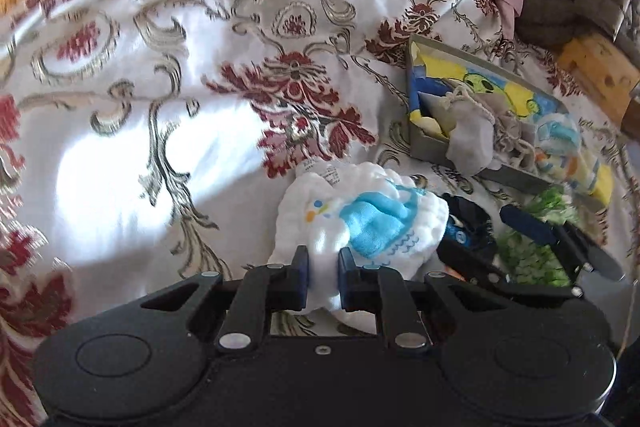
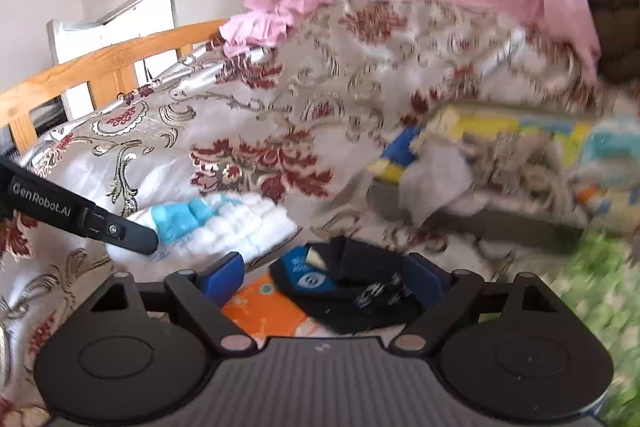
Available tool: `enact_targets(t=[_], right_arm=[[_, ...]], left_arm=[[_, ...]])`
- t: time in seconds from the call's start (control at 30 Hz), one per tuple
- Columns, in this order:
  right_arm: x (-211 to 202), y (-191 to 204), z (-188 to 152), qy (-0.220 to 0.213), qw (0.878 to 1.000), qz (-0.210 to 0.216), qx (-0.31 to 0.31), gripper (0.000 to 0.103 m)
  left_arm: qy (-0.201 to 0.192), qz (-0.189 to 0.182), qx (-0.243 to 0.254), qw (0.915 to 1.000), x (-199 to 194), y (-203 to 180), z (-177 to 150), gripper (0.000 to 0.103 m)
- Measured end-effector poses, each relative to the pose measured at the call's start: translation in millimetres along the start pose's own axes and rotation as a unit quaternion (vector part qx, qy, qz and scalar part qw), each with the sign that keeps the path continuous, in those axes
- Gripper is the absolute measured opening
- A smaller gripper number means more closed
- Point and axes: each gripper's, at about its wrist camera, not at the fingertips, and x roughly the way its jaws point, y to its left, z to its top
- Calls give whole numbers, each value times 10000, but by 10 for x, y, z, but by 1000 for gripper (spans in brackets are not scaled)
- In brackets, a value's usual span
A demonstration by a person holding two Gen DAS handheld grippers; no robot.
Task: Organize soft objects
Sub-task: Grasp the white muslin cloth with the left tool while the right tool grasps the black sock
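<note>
Fingers (image 1: 301, 281) of left gripper (image 1: 323, 277) were clenched on white cloth (image 1: 360, 223), bunched on patterned bedspread (image 1: 160, 87). Right gripper (image 2: 324, 283) stood spread around black sock (image 2: 360, 291), not pinching. Box (image 1: 432, 143) lay beyond. Cloth looked light, limp; best pinched at a thick fold.

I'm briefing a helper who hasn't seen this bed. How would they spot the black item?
On the floral bedspread, look just in front of the shallow cardboard box of small clothes. The black cloth lies between the white-and-blue cloth and an orange one; it is the only dark piece, with a blue label.
</note>
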Motion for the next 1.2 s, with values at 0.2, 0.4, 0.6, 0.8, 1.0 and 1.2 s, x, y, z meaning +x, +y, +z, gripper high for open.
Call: enact_targets(t=[0.2, 0.4, 0.6, 0.8, 1.0, 1.2], right_arm=[[59, -180, -10, 216, 9957, 195, 881, 87], [29, -301, -15, 171, 9911, 252, 1295, 80], [5, -308, -22, 124, 9897, 350, 1384, 71], [-10, -358, -23, 121, 9872, 386, 1540, 57], [-6, -339, -26, 112, 9886, 328, 1466, 47], [-47, -364, -25, 98, 9880, 277, 1516, 31]], left_arm=[[-214, 460, 142, 9986, -51, 26, -11, 15], [-194, 434, 276, 9985, -41, 63, -38, 15], [-173, 339, 446, 9983, 32, -13, -79, 20], [-109, 86, 404, 9991, 97, -27, -89, 40], [-99, -153, 521, 9985, 162, -101, -96, 75], [-16, 65, 702, 9975, 240, -147, -122, 70]])
